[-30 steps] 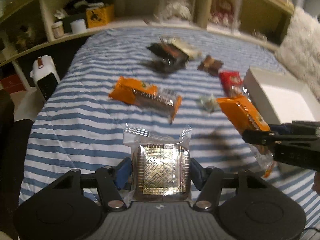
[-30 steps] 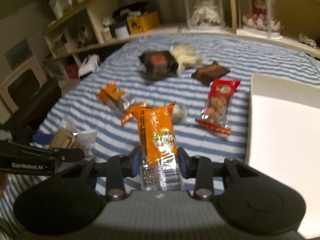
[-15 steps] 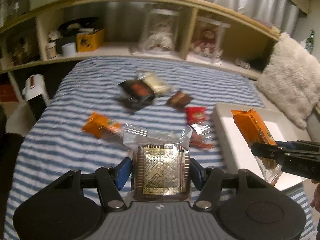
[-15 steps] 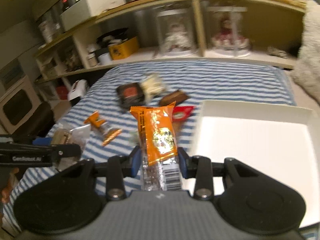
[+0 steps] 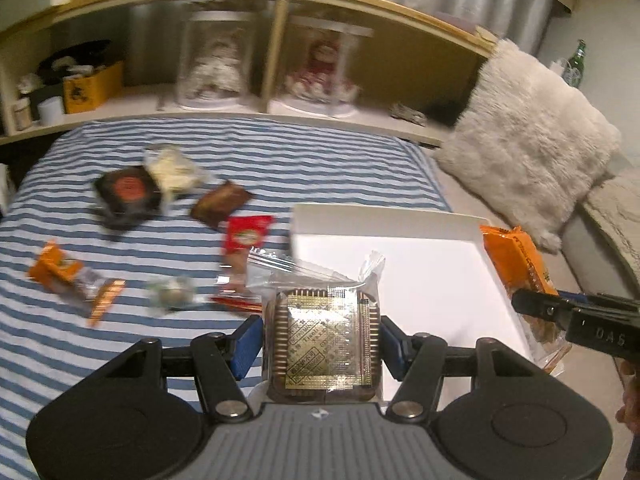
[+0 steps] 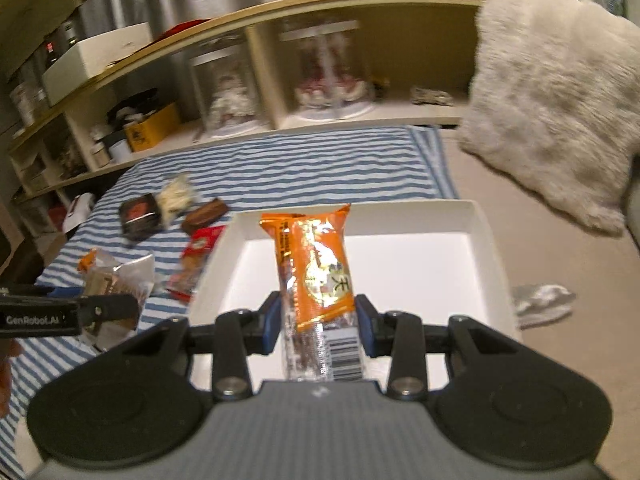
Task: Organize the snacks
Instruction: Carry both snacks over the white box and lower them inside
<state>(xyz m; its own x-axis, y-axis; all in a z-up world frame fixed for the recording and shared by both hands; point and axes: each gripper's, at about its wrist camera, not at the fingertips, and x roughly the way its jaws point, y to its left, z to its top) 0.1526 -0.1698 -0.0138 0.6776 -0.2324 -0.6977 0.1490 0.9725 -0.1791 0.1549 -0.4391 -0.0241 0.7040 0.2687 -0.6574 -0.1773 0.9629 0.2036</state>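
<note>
Over the tray (image 6: 486, 236) at the bed's right edge | right claw (image 6: 318, 322) clamps orange pack (image 6: 316, 264), left claw (image 5: 320, 344) clamps biscuit bag (image 5: 324, 340) | both poised for dropping in | other snacks lie on bed (image 5: 280, 152).

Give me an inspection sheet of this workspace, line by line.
Surface: blue-and-white striped bedspread.
Job's things: empty white box; black packet, pale packet, brown packet, red packet, orange packet, small round snack loose on the bedspread.
Clutter: crumpled silver wrapper right of the box.
Grippers: left gripper shut on a clear-bagged square cake; right gripper shut on an orange bar over the box.
Cables: nothing seen.
Surroundings: shelf with glass-cased dolls, fluffy white cushion.
</note>
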